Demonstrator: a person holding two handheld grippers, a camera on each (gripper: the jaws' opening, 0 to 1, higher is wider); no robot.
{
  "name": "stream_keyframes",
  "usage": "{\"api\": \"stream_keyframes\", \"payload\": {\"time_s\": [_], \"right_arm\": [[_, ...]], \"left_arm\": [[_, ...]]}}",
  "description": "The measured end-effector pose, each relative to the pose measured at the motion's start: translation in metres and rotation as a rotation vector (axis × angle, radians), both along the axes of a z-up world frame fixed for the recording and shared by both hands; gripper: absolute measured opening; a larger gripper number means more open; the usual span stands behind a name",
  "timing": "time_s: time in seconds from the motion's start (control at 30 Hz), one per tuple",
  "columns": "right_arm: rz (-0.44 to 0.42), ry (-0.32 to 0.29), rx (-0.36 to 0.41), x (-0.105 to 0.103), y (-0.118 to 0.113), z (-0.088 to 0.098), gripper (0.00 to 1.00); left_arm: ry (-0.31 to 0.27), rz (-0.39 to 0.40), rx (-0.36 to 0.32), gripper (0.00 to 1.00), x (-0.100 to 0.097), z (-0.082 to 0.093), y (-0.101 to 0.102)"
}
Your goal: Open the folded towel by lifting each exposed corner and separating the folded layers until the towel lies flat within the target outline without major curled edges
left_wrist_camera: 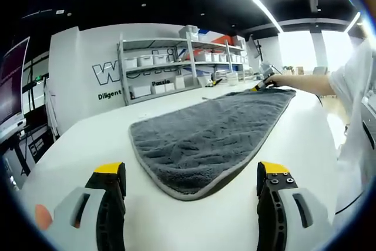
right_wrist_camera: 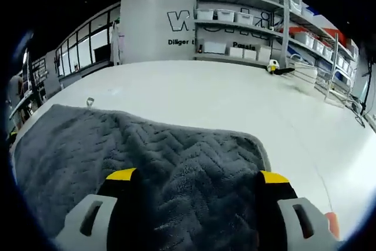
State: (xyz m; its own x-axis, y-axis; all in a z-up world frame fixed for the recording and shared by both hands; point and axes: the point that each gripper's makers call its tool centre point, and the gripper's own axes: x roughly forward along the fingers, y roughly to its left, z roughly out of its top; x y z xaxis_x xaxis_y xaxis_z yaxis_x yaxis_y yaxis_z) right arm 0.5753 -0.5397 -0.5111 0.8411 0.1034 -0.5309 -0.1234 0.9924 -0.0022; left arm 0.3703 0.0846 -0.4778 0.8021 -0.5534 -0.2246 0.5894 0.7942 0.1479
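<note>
Grey towel on white table, a gripper at each end.

Left gripper (left_wrist_camera: pixel 191 183): jaws spread wide, nothing between them, hovering just short of the near rounded corner of the towel (left_wrist_camera: pixel 205 136). Right gripper (right_wrist_camera: pixel 197 195): jaws wide, resting over the pile. Towel spread across the table (right_wrist_camera: pixel 235 104), edges flat. Shelving (right_wrist_camera: pixel 247 22) along the far wall.

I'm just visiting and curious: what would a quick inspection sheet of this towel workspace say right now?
Surface: white table, broad and mostly bare.
Job's things: grey towel spread out, one corner rounded; no target outline seen.
Clutter: small yellow-and-black object at the table's far edge.
Grippers: left gripper open, short of the towel's near edge; right gripper open, jaws astride the towel.
Cables: nothing seen.
Surroundings: shelving with white bins, lettered wall, a person's sleeve.
</note>
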Motion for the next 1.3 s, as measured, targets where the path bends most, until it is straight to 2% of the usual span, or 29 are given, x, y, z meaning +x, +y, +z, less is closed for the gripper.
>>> {"api": "stream_keyframes", "payload": {"time_s": [0.17, 0.27, 0.5, 0.57, 0.7, 0.77, 0.87, 0.97, 1.07, 1.2, 1.3], "right_arm": [[0.016, -0.017, 0.007, 0.001, -0.001, -0.001, 0.84], [0.044, -0.007, 0.006, 0.008, -0.007, -0.001, 0.86], [0.11, -0.02, 0.008, 0.005, -0.006, -0.003, 0.9], [0.126, -0.028, 0.009, -0.004, 0.002, -0.004, 0.9], [0.153, -0.037, 0.015, -0.009, 0.005, -0.004, 0.88], [0.159, -0.053, 0.037, -0.01, 0.006, 0.001, 0.88], [0.156, -0.139, 0.107, -0.001, 0.003, 0.021, 0.91], [0.158, -0.142, 0.111, 0.002, 0.0, 0.027, 0.91], [0.156, -0.127, 0.093, 0.007, -0.002, 0.024, 0.91], [0.182, -0.132, 0.109, 0.015, 0.003, 0.027, 0.92], [0.213, -0.142, 0.108, 0.014, 0.013, 0.033, 0.92]], "left_arm": [[0.005, 0.001, -0.001, 0.91, 0.0, -0.002, 0.0], [0.009, 0.002, 0.001, 0.91, -0.001, -0.003, -0.001], [0.022, 0.006, 0.011, 0.91, -0.002, -0.007, -0.004], [0.029, 0.01, 0.022, 0.91, -0.002, -0.009, -0.004], [0.036, 0.011, 0.034, 0.91, -0.002, -0.011, -0.006], [0.039, 0.015, 0.041, 0.91, -0.002, -0.011, -0.006], [0.041, 0.02, 0.042, 0.91, -0.002, -0.011, -0.006], [0.045, 0.025, 0.041, 0.91, -0.002, -0.011, -0.005], [0.046, 0.027, 0.041, 0.91, -0.002, -0.01, -0.005], [0.05, 0.03, 0.043, 0.91, -0.002, -0.01, -0.005], [0.052, 0.028, 0.048, 0.91, -0.002, -0.011, -0.005]]}}
